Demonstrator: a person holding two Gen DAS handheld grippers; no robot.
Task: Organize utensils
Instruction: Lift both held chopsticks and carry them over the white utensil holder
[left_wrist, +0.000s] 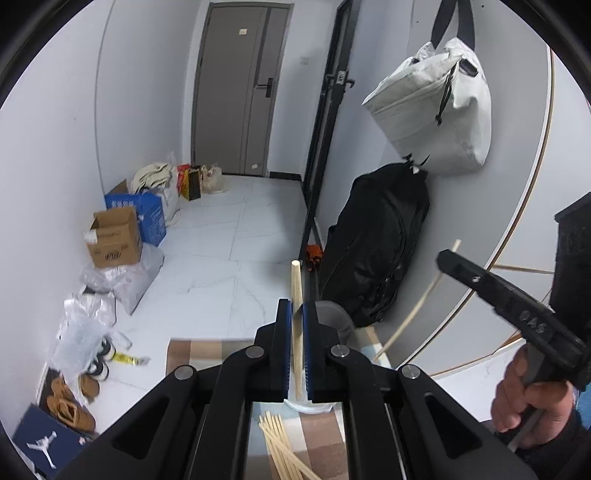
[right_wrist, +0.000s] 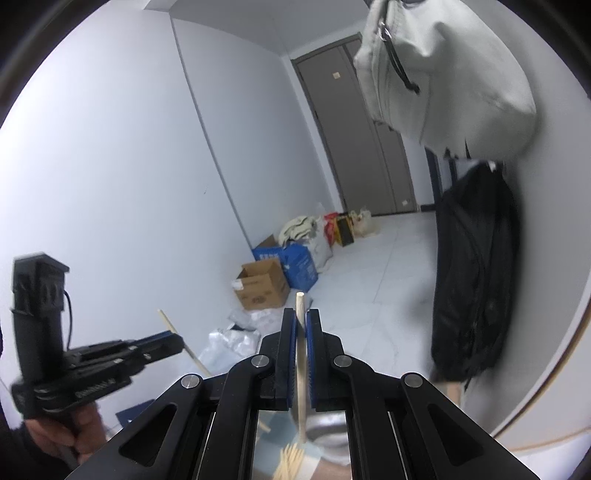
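Fingers of the left gripper (left_wrist: 294, 325) are pressed onto a single pale wooden chopstick (left_wrist: 296, 295), which runs up through the narrow slot between the blue pads and pokes out past their tips. Below those fingers, a loose heap of more chopsticks (left_wrist: 284, 450) lies on a checked cloth (left_wrist: 192, 354) that covers the tabletop, and part of a grey bowl (left_wrist: 338, 317) shows just to the right of the tips. Off to the right of the left fingers, the person's right hand (left_wrist: 528, 402) grips the other tool, whose black fingers pinch a thin chopstick (left_wrist: 413, 317) that slants from upper right to lower left.

Seen from its own camera, the right gripper (right_wrist: 302, 325) is likewise clamped on its chopstick (right_wrist: 301, 354), the stick standing nearly upright between the blue pads with its blunt end above the tips. Beneath these fingers lie the piled sticks and the metallic bowl. To the left, the person's left hand (right_wrist: 74, 428) holds the left tool level with its chopstick crossing the tips.

Beyond both sets of fingers are a tiled floor (left_wrist: 236, 236), a cardboard box (left_wrist: 114, 236), a black backpack (left_wrist: 376, 247) and a hanging white bag (left_wrist: 436, 110).
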